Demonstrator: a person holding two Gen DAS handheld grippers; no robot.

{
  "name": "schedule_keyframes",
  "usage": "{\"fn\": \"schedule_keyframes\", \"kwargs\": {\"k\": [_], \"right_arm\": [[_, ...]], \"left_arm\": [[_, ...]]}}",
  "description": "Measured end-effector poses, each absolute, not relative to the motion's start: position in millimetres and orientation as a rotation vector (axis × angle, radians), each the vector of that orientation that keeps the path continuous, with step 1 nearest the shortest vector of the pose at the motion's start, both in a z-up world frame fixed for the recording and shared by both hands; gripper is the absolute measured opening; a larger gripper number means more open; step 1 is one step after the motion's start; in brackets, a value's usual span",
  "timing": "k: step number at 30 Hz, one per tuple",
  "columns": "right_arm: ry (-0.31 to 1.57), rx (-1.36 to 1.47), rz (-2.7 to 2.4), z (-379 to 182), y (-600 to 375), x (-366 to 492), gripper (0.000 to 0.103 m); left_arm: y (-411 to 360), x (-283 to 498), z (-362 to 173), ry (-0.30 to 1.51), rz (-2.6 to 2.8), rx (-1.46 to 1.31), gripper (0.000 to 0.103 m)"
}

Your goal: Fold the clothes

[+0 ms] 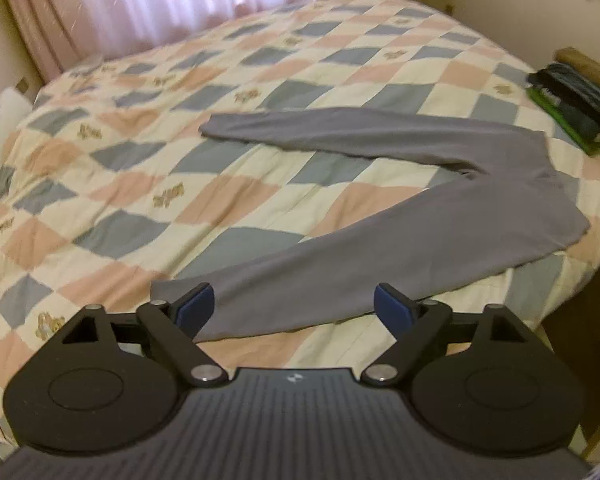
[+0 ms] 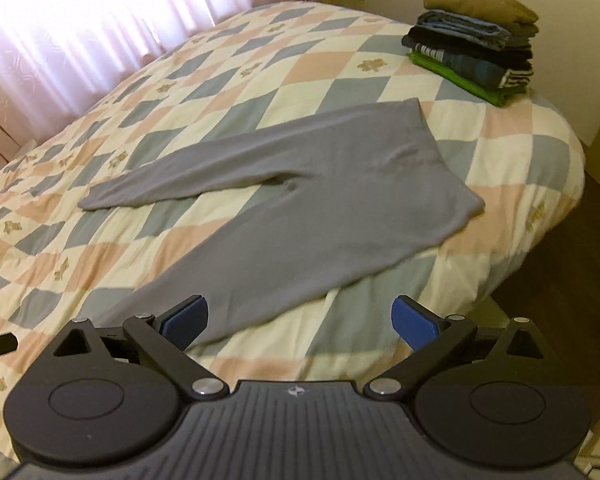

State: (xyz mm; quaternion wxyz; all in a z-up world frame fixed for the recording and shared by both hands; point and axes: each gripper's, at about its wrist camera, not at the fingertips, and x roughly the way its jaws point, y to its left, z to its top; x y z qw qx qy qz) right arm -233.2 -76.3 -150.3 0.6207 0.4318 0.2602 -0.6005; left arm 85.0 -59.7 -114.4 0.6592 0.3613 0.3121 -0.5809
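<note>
Grey trousers (image 1: 400, 208) lie flat on the checked quilt (image 1: 140, 184), legs spread in a V, waist to the right. In the right wrist view the trousers (image 2: 300, 200) fill the middle of the bed. My left gripper (image 1: 294, 308) is open and empty, hovering over the cuff end of the near leg. My right gripper (image 2: 300, 322) is open and empty, over the near leg's lower part. Both grippers have blue pads.
A stack of folded clothes (image 2: 476, 40) stands at the bed's far right corner; it also shows in the left wrist view (image 1: 576, 100). Pink curtains (image 1: 160, 4) hang behind the bed. Dark floor (image 2: 572, 264) lies beyond the bed's right edge.
</note>
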Motion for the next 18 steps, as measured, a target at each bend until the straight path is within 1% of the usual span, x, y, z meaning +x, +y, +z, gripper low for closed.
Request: {"fn": "schedule_keyframes", "kwargs": {"k": [4, 8, 18], "right_arm": [[0.586, 0.975, -1.406, -139.8, -42.0, -220.2, 0.101], [0.573, 0.974, -1.423, -134.5, -14.7, -216.6, 0.101], [0.561, 0.977, -1.459, -128.2, 19.0, -216.4, 0.101]], "left_arm": [[-36.3, 79.9, -108.6, 0.666, -1.35, 0.837, 0.089], [-22.6, 76.8, -108.8, 0.672, -1.373, 0.844, 0.089], [0.0, 78.6, -108.5, 0.671, -1.394, 0.84, 0.092]]}}
